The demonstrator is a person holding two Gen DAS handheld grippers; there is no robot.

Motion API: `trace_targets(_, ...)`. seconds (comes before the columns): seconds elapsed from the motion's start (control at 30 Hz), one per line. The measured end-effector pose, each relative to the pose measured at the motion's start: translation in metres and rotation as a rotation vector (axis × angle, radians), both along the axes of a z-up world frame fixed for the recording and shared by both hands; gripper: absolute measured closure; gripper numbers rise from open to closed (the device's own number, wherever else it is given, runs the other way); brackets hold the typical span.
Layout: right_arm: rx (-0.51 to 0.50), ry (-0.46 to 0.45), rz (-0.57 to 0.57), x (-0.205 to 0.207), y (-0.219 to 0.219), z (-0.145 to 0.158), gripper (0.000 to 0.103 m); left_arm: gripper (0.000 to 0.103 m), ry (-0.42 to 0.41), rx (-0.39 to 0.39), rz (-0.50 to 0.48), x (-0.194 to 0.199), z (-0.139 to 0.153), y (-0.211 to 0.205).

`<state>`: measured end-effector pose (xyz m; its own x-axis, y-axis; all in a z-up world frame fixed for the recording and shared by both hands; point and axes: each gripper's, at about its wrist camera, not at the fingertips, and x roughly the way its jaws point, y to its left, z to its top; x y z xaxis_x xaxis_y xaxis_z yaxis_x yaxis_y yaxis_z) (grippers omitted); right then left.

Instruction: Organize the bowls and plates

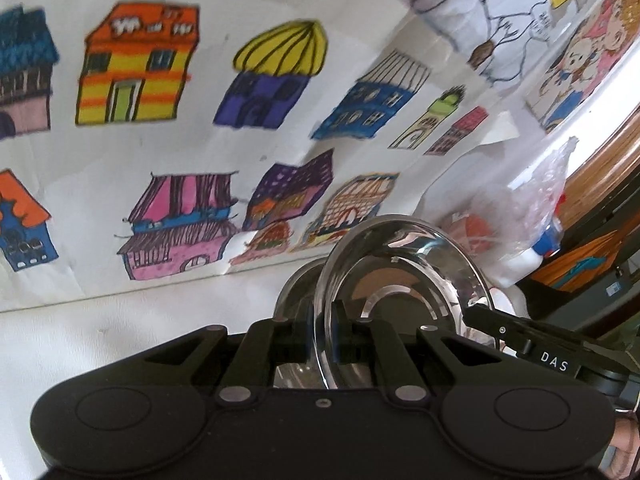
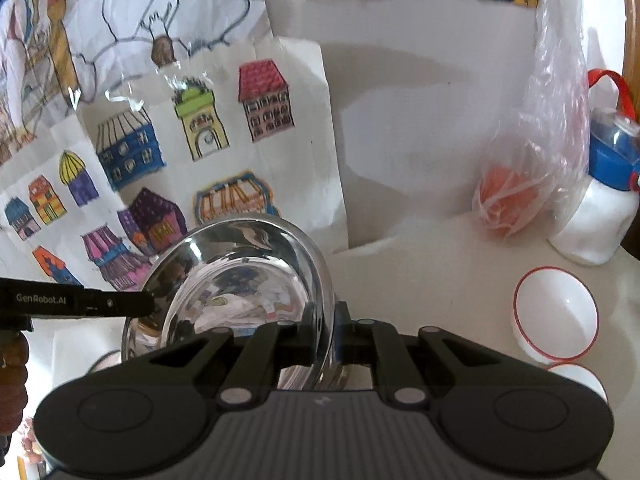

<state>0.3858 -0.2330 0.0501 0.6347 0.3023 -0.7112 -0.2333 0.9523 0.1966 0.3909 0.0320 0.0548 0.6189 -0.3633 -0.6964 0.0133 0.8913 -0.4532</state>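
Note:
In the left wrist view my left gripper [image 1: 323, 334] is shut on the rim of a shiny steel bowl [image 1: 400, 276], held tilted on edge above the table. A second steel bowl [image 1: 296, 292] shows just behind it. My right gripper's finger [image 1: 500, 326] reaches in from the right beside the bowl. In the right wrist view my right gripper [image 2: 325, 336] is shut on the rim of a steel bowl [image 2: 240, 276], also tilted on edge. The left gripper's finger [image 2: 80, 301] touches that bowl from the left. A white bowl with a red rim [image 2: 556, 314] lies on the table at the right, another white bowl [image 2: 580, 380] below it.
Children's drawings of houses [image 1: 160, 120] cover the wall behind. A plastic bag with an orange thing [image 2: 520, 184] and a white bottle with a blue lid [image 2: 600, 208] stand at the back right of the white table [image 2: 420, 288].

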Motion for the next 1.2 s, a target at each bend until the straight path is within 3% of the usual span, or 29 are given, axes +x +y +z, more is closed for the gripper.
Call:
trace_targets(0.6, -0.089, 0.059, 0.016, 0.011, 0.015, -0.029, 0.090, 0.094, 0.056, 0.070, -0.002, 0.013, -0.028, -0.006)
trace_targets(1.2, -0.126, 0.066, 0.029, 0.014, 0.022, -0.036, 0.088, 0.093, 0.062, 0.112, -0.016, 0.021, -0.036, -0.010)
